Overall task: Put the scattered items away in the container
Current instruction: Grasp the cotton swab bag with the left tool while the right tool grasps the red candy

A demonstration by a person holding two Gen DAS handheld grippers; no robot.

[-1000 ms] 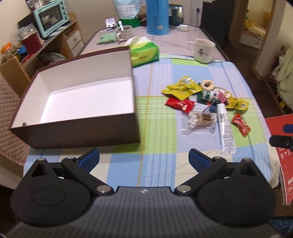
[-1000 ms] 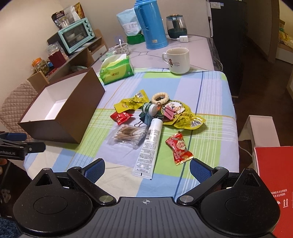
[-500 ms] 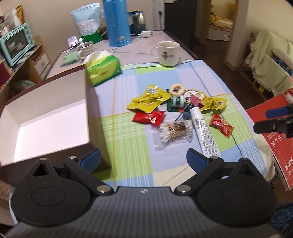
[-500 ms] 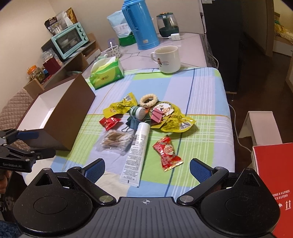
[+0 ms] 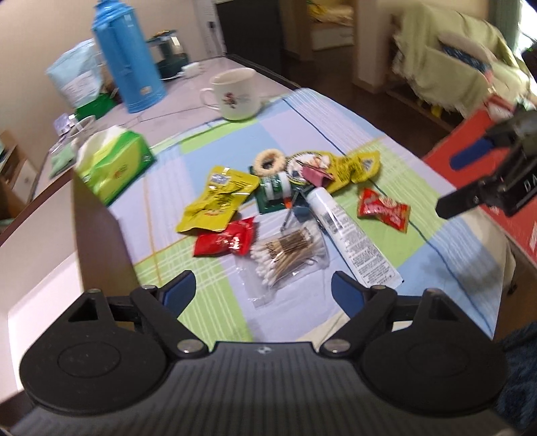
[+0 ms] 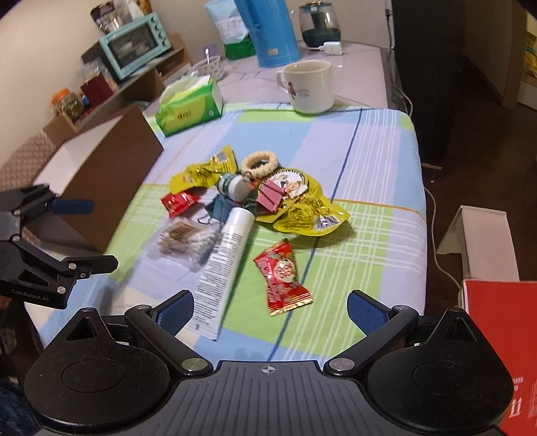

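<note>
A brown box [image 6: 110,167] with a white inside stands at the table's left; its wall [image 5: 100,228] fills the left of the left wrist view. Scattered items lie on the checked cloth: a cotton swab bag [image 5: 288,255] [image 6: 188,238], a white tube [image 5: 349,234] [image 6: 225,258], red candy packets [image 5: 228,239] [image 6: 282,275], yellow snack packets [image 5: 218,198] [image 6: 302,208], a woven ring [image 6: 260,162], binder clips [image 6: 268,196]. My left gripper [image 5: 263,290] is open just before the swab bag. My right gripper [image 6: 270,307] is open over the near red packet.
A green tissue pack [image 6: 189,107], a white mug [image 6: 310,85] and a blue thermos [image 6: 272,30] stand at the far end. A red carton [image 6: 500,348] sits off the table's right edge. The table's front edge is close below both grippers.
The left gripper has swung right from the box toward the pile and come closer to the swab bag. The right gripper has moved forward over the items. Both stay open.
</note>
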